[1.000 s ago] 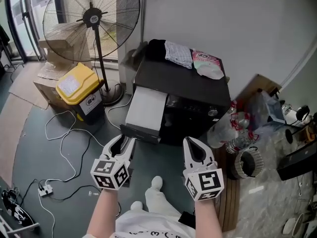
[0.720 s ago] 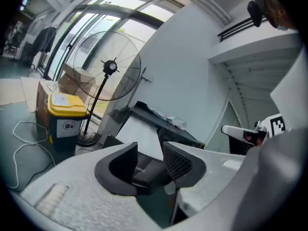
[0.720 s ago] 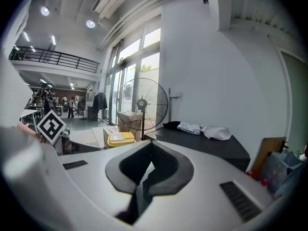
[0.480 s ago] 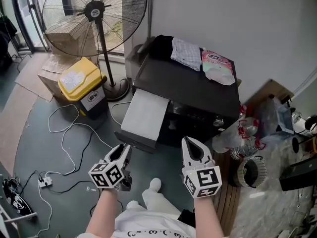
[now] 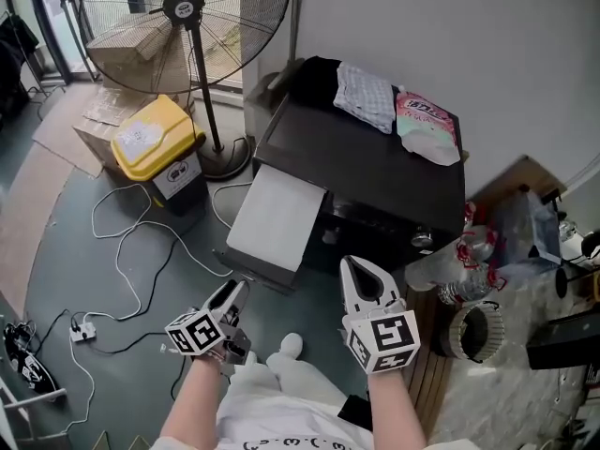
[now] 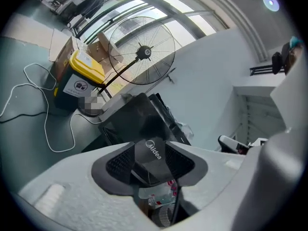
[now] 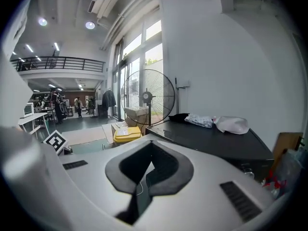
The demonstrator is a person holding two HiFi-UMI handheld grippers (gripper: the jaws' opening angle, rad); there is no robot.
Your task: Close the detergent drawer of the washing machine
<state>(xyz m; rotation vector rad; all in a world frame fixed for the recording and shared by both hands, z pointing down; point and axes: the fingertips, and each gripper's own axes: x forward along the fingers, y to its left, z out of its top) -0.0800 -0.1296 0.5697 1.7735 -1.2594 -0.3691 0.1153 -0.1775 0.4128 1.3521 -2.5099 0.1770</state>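
Observation:
The black washing machine (image 5: 375, 167) stands against the wall. A white drawer panel (image 5: 277, 218) juts out of its front left toward me. My left gripper (image 5: 234, 291) hangs low over the floor, short of the panel's near corner and rolled onto its side. Its jaws have just been opening, and only the machine's front (image 6: 139, 114) shows through the gap of the left gripper (image 6: 150, 148). My right gripper (image 5: 362, 268) hovers before the machine's dark front, touching nothing. The right gripper (image 7: 150, 146) has its tips together and empty. The machine's top (image 7: 211, 141) lies beyond it.
A folded cloth (image 5: 366, 97) and a pink-white bag (image 5: 427, 125) lie on the machine. A standing fan (image 5: 202, 7) and a yellow bin (image 5: 155, 143) stand at the left, with white cables (image 5: 131, 242) across the floor. Plastic bottles (image 5: 459, 251) crowd the right side.
Both grippers have sunk toward the floor. The left one has rolled sideways, drifted left and opened its jaws a little. The machine now sits higher and nearer in the head view.

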